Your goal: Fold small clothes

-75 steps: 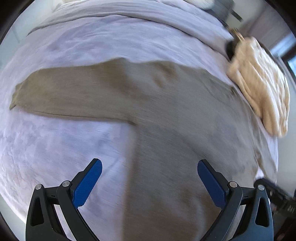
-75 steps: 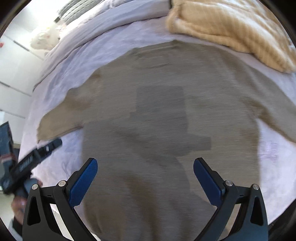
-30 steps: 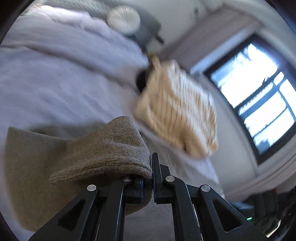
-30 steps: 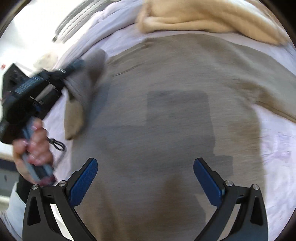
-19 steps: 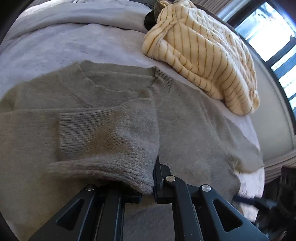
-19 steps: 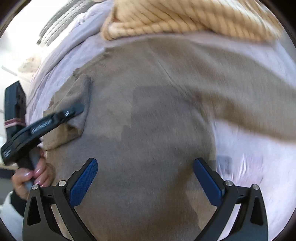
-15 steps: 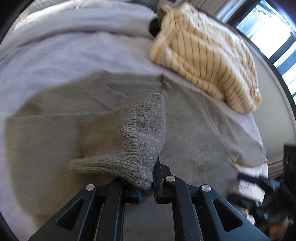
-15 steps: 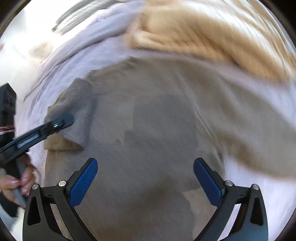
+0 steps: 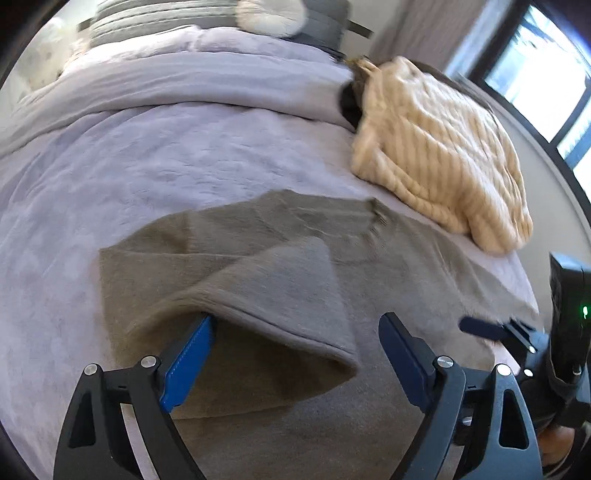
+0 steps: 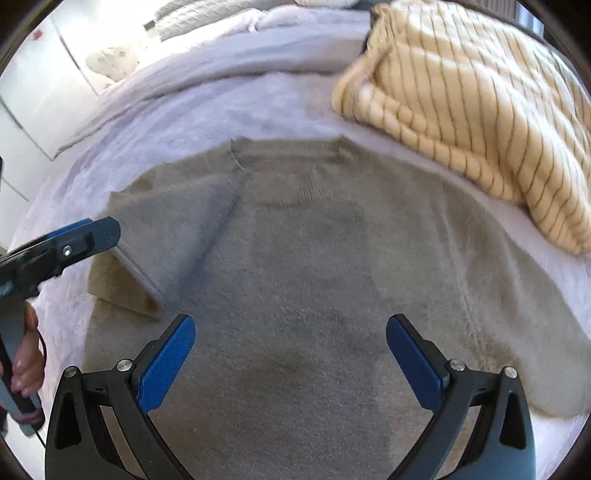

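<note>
A grey-brown knit sweater (image 10: 314, 258) lies flat on the bed, neck away from me. Its left sleeve (image 9: 288, 291) is folded in across the chest, seen too in the right wrist view as the sleeve (image 10: 177, 229). My left gripper (image 9: 297, 318) hangs just over the cuff edge with its jaws opening. The cuff lies loose between them and no pad presses on it. From the right wrist view the left gripper (image 10: 92, 230) sits at the left edge, held by a hand (image 10: 26, 369). My right gripper (image 10: 290, 321) stands open above the sweater's body, holding nothing.
A cream sweater with thin dark stripes (image 10: 461, 92) lies heaped at the back right, close to the grey sweater's shoulder. A lilac bedcover (image 9: 147, 166) spreads under everything. A window (image 9: 546, 74) is at the right, pillows (image 9: 273, 14) at the head.
My left gripper carried the sleeve cuff in over the sweater's chest, then let go and opened; the sleeve now lies folded there. The right gripper stayed open and shifted across the sweater.
</note>
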### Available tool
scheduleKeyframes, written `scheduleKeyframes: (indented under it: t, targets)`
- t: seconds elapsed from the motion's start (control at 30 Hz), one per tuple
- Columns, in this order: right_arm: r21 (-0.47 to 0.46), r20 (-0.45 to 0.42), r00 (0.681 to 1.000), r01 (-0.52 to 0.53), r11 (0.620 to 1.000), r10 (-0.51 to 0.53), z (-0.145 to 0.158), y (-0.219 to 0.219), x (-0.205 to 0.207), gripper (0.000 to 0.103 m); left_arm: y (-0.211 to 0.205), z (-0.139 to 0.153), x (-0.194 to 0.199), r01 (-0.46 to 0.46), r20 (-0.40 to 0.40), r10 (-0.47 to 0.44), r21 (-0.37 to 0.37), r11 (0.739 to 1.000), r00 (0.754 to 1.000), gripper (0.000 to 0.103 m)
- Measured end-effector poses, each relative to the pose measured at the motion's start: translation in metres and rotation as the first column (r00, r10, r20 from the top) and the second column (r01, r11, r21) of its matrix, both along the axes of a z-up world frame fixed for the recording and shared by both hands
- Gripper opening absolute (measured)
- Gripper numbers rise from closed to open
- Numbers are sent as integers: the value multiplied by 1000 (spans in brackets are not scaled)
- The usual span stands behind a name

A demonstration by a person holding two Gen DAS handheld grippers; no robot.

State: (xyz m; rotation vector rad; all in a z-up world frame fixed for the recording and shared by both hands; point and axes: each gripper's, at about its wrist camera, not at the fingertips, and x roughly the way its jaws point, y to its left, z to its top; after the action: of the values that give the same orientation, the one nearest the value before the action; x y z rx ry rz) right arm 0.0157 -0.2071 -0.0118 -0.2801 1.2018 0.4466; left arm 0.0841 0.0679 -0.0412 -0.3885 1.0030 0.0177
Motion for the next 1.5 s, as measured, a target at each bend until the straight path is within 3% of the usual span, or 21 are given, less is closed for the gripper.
scheduleKeyframes:
  t: [0.17, 0.3, 0.4, 0.43, 0.5, 0.57, 0.6, 0.67, 0.73, 0.83, 1.0, 1.03, 1.07, 1.1, 1.13, 1.17, 1.23, 1.33, 1.37, 1.43, 1.5]
  targets:
    - [2, 47, 985, -167, 986, 166, 5, 49, -16, 103, 49, 1, -21, -139, -27, 141, 56, 989, 990, 90]
    - [-200, 130, 938, -293, 935, 322, -25, 113, -27, 103, 90, -28, -26, -205, -135, 215, 83, 975, 967, 90]
    - [-338, 209, 907, -285, 897, 367, -49, 133, -20, 102, 100, -61, -23, -227, -208, 246, 112, 968, 947, 90]
    - [-340, 252, 909, -239, 910, 333, -48, 132, -12, 102, 100, -69, -22, -223, -219, 243, 111, 969, 945, 90]
    - [-267, 308, 940, -61, 962, 145, -33, 102, 15, 102, 97, -85, -20, -220, -240, 243, 118, 968, 940, 90]
    - [-111, 280, 955, 133, 985, -98, -20, 58, 42, 102, 96, -92, -21, -222, -235, 244, 115, 968, 941, 90]
    - [-22, 240, 945, 233, 972, -221, -16, 30, 52, 102, 96, -93, -23, -222, -224, 243, 116, 968, 944, 90]
    - [158, 87, 873, 463, 872, -479, -17, -36, 69, 102, 98, -95, -24, -216, -221, 236, 110, 970, 946, 91]
    - [238, -60, 785, 611, 755, -617, -28, -86, 76, 102, 100, -96, -24, -211, -230, 229, 103, 972, 946, 91]
    - [311, -203, 746, 663, 680, -634, -44, -116, 76, 102, 106, -92, -16, -203, -233, 221, 99, 974, 947, 91]
    - [396, -297, 751, 659, 640, -589, -55, -113, 88, 102, 121, -93, 22, -229, -237, 225, 9, 973, 945, 91]
    - [389, -313, 739, 672, 630, -596, -59, -110, 93, 102, 122, -94, 26, -238, -228, 232, -1, 971, 946, 85]
    - [376, -319, 734, 679, 631, -600, -62, -107, 96, 95, 121, -91, 30, -240, -222, 232, -13, 971, 947, 59]
    - [361, -318, 733, 680, 638, -602, -62, -106, 97, 81, 120, -91, 34, -230, -220, 212, -57, 972, 952, 46]
    - [331, -308, 741, 672, 663, -597, -61, -101, 98, 31, 119, -89, 35, -225, -217, 203, -80, 971, 955, 24]
    - [329, -321, 759, 650, 685, -566, -60, -97, 100, 7, 118, -85, 35, -217, -206, 195, -89, 972, 959, 18]
    - [374, -316, 789, 614, 696, -527, -53, -94, 95, 7, 116, -75, 29, -194, -178, 180, -68, 979, 968, 18]
    - [320, -166, 863, 504, 802, -477, -38, -80, 95, 7, 120, -73, 25, -162, -166, 155, -30, 986, 974, 18]
    - [272, -142, 868, 497, 824, -476, -42, -79, 96, 7, 122, -78, 26, -168, -182, 163, -12, 986, 970, 18]
    - [211, -179, 844, 535, 818, -506, -61, -86, 99, 8, 133, -84, 24, -202, -192, 199, 4, 979, 961, 18]
    - [257, -248, 792, 609, 750, -558, -72, -102, 93, 12, 147, -84, 17, -263, -197, 259, 9, 965, 946, 18]
